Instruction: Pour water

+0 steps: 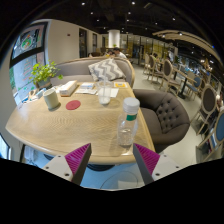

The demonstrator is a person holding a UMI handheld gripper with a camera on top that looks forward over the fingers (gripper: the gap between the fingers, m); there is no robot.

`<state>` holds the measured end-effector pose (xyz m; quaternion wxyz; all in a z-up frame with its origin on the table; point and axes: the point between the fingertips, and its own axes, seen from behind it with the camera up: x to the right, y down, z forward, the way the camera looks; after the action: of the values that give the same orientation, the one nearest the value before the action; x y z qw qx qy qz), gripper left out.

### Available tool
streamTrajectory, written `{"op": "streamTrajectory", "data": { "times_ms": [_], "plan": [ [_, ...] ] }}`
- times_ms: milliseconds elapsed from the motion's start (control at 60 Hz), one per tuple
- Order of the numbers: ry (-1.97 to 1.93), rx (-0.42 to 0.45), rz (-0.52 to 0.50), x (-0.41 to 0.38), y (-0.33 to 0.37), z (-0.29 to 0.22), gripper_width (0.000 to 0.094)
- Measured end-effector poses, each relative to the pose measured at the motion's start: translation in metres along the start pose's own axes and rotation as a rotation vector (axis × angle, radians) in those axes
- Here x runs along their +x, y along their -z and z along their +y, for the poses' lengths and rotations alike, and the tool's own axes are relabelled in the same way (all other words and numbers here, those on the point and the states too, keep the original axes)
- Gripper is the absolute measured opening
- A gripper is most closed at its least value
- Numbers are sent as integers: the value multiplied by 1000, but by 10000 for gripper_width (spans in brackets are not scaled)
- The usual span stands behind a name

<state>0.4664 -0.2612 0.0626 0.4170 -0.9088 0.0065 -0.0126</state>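
The bottle (127, 124) stands on the table (60, 125) at one o'clock, just ahead of the open gripper (112, 160), which holds nothing. Best to centre both fingers around its middle before squeezing, keeping it upright.

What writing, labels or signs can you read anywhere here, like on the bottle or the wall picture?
No text here can be read.
Bottle, just ahead of the open gripper: its label is too small to read.
Wall picture: any lettering is too blurred to read.
Cup and white pot on the table: no writing shows.
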Motion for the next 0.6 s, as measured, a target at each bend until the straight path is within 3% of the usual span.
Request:
{"op": "streamTrajectory", "data": {
  "times_ms": [333,450,517,600],
  "plan": [
    [26,124,2,42,-86,-39,846],
    [30,153,-7,42,-102,-45,684],
    [28,176,0,44,-108,-49,490],
    [16,189,9,44,-106,-51,479]
  ]
}}
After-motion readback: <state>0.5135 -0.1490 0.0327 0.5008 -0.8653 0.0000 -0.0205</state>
